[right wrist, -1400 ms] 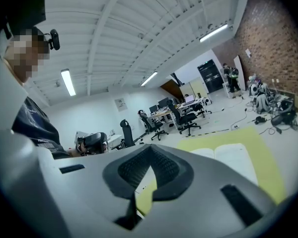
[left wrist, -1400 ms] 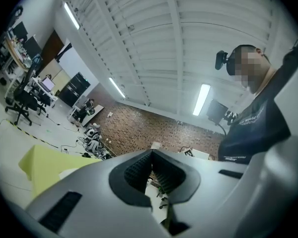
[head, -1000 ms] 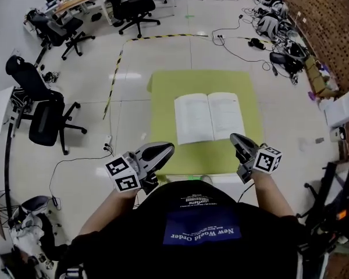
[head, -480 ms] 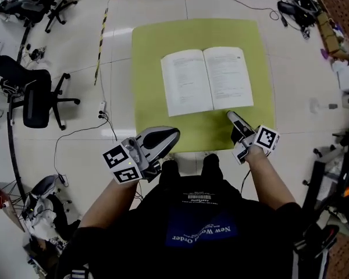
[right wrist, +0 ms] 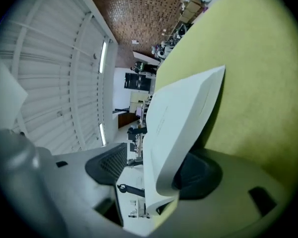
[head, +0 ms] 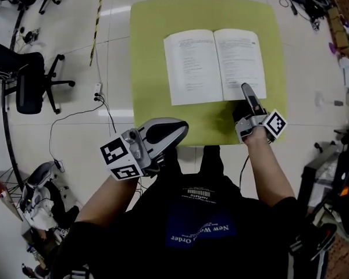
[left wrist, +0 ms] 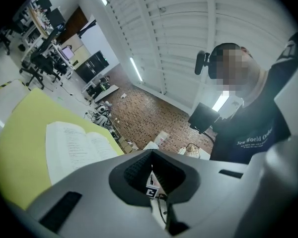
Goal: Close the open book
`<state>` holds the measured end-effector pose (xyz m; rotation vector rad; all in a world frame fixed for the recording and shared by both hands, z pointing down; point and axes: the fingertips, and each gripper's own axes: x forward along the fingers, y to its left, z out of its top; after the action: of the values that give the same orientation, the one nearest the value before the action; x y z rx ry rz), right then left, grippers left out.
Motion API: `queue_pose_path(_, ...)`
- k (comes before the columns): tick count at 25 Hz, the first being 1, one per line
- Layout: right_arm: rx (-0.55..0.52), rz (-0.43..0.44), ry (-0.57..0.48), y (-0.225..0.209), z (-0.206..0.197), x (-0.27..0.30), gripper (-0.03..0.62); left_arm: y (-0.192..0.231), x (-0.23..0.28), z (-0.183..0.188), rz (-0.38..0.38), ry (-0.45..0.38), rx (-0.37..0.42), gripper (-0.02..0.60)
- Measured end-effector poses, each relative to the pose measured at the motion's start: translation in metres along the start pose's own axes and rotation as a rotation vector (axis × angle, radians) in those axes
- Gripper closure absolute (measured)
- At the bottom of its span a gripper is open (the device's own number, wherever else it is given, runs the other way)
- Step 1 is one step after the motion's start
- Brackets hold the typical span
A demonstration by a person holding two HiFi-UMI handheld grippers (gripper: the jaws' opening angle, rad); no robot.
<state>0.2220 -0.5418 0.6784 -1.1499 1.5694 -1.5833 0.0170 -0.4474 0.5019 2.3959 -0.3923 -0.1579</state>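
An open white book [head: 214, 65] lies flat on the yellow-green table [head: 151, 51]; the left gripper view shows the book [left wrist: 74, 145] from low at its side. My right gripper [head: 248, 93] is at the book's near right corner. In the right gripper view its jaws [right wrist: 154, 170] are opening, with the edge of the right-hand pages [right wrist: 179, 118] standing between them and a gap on one side. My left gripper [head: 166, 133] hovers at the table's near edge, apart from the book, its tips [left wrist: 151, 155] together and nothing held.
A black office chair [head: 29, 80] stands on the floor to the left, with cables [head: 104, 115] and striped floor tape [head: 98, 10] nearby. Clutter and cables [head: 314, 4] lie at the far right. The person's body fills the bottom of the head view.
The head view has tipped down over the table. My right gripper has dropped, rolled and reached the book's near right corner, its jaws now apart. My left gripper has sunk slightly by the near edge.
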Motion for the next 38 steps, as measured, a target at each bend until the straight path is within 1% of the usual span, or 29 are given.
queue_pose_path(2, 0.014, 0.031, -0.055, 0.001, 0.008, 0.003, 0.305, 0.001, -0.004, 0.0, 0.003, -0.004, -0.004, 0.575)
queue_pose_path(3, 0.013, 0.03, -0.075, 0.0, 0.011, 0.003, 0.312, 0.002, -0.007, 0.001, 0.006, -0.007, -0.006, 0.575)
queue_pose_path(4, 0.006, 0.018, -0.09, -0.003, 0.012, 0.002, 0.361, 0.003, -0.01, 0.002, 0.01, -0.011, -0.007, 0.575)
queue_pose_path(6, -0.029, -0.01, -0.102, -0.006, 0.011, 0.002, 0.499, 0.005, -0.017, 0.004, 0.021, -0.019, -0.009, 0.575)
queue_pose_path(8, -0.097, -0.004, -0.094, 0.001, 0.007, 0.003, 0.516, 0.008, -0.023, 0.006, 0.032, -0.027, -0.011, 0.575)
queue_pose_path(10, -0.204, 0.01, -0.065, 0.014, 0.002, 0.004, 0.523, 0.009, -0.027, 0.006, 0.038, -0.034, -0.012, 0.575)
queue_pose_path(12, -0.325, 0.001, -0.027, 0.026, -0.004, 0.005, 0.523, 0.007, -0.029, 0.006, 0.04, -0.037, -0.009, 0.575)
queue_pose_path(17, -0.552, -0.084, 0.039, 0.04, -0.014, 0.007, 0.523, 0.004, -0.036, 0.006, 0.046, -0.045, 0.005, 0.575)
queue_pose_path(20, -0.669, -0.105, 0.072, 0.052, -0.022, 0.013, 0.523, 0.005, -0.044, 0.01, 0.052, -0.059, 0.006, 0.575)
queue_pose_path(24, -0.747, -0.142, 0.096, 0.06, -0.031, 0.019, 0.526, 0.008, -0.061, 0.014, 0.065, -0.082, 0.003, 0.575)
queue_pose_path(32, -0.861, -0.187, 0.134, 0.066, -0.048, 0.028, 0.526, 0.011, -0.086, 0.015, 0.083, -0.118, -0.005, 0.575)
queue_pose_path(38, -0.995, -0.201, 0.2, 0.073, -0.073, 0.039, 0.526, 0.013, -0.108, 0.018, 0.099, -0.15, -0.01, 0.575)
